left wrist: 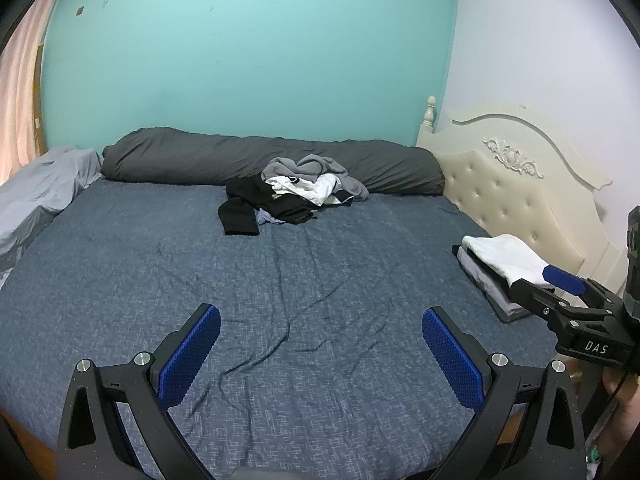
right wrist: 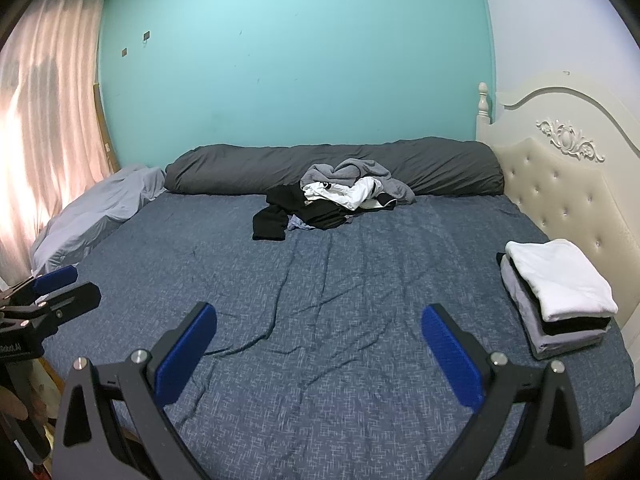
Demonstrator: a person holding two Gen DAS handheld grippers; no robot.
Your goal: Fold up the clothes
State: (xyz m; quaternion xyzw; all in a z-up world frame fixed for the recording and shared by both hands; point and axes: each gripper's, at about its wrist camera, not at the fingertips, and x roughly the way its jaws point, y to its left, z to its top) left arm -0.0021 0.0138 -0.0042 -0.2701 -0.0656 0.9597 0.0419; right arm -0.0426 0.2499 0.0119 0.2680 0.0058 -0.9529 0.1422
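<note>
A bedroom with a turquoise wall (left wrist: 248, 60) behind a wide bed, its blue-grey crosshatch sheet (left wrist: 280, 300) creased by long wrinkles running up the middle.

The left gripper (left wrist: 320, 354) hangs over the near edge of the bed with its jaws spread wide, blue ribbed pads (left wrist: 188, 360) facing each other and nothing between them. The right gripper (right wrist: 319, 354) sits the same way just to its right, jaws wide apart and empty, only wrinkled sheet visible in the gap. Each shows at the edge of the other's view, and part of a hand (left wrist: 624, 408) appears below the right one in the left wrist view.

Near the right gripper, at the right side of the bed just beside the cream tufted headboard (right wrist: 560, 184), lies a stack of folded clothes (right wrist: 556, 300): a white piece on top, a black one under it, grey ones at the bottom. In the left wrist view the right gripper's fingers cover the near corner of that stack.

Well apart from both grippers, at the far side of the sheet, a pile of unfolded clothes (left wrist: 296, 194) lies heaped: black garments in front with one part trailing toward the near side, white in the middle, grey on top. The pile leans against a long dark grey rolled duvet (left wrist: 200, 160) that runs along the wall. A pale grey bundle of bedding (right wrist: 100, 208) lies at the far left corner, beside a pink curtain (right wrist: 44, 120) lit from behind.
</note>
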